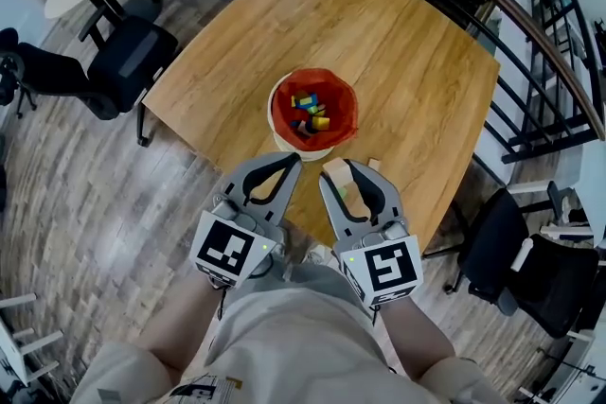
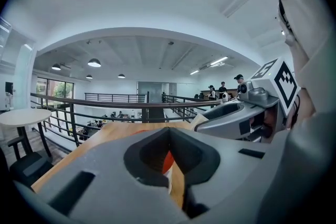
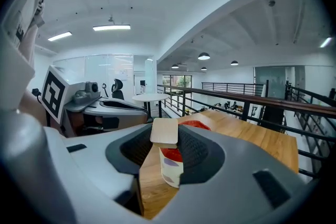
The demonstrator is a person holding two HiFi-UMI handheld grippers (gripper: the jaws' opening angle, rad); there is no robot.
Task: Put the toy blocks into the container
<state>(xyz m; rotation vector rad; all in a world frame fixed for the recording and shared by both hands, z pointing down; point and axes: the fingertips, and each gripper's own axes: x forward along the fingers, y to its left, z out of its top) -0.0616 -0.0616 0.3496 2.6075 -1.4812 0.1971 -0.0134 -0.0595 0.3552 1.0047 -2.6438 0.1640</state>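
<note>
One wooden bench (image 1: 398, 43) fills the middle of the head view, and on it stands the container (image 1: 318, 149), a pale tub lined in red, near the edge closest to the person. The left claw (image 1: 290, 162) is pressed together with nothing in it, its tips just short of the tub. The right claw (image 1: 343, 167) pinches a flat wooden block (image 3: 164, 131) by its sides, with the broad face up and the long axis seemingly running along the jaws toward the tub. Several small coloured blocks (image 1: 311, 112) already lie inside the liner. The tub sits straight ahead of the right claw and slightly toward the left, close beyond its tips, so I judge the coming move to be a short reach forward over the rim.
</note>
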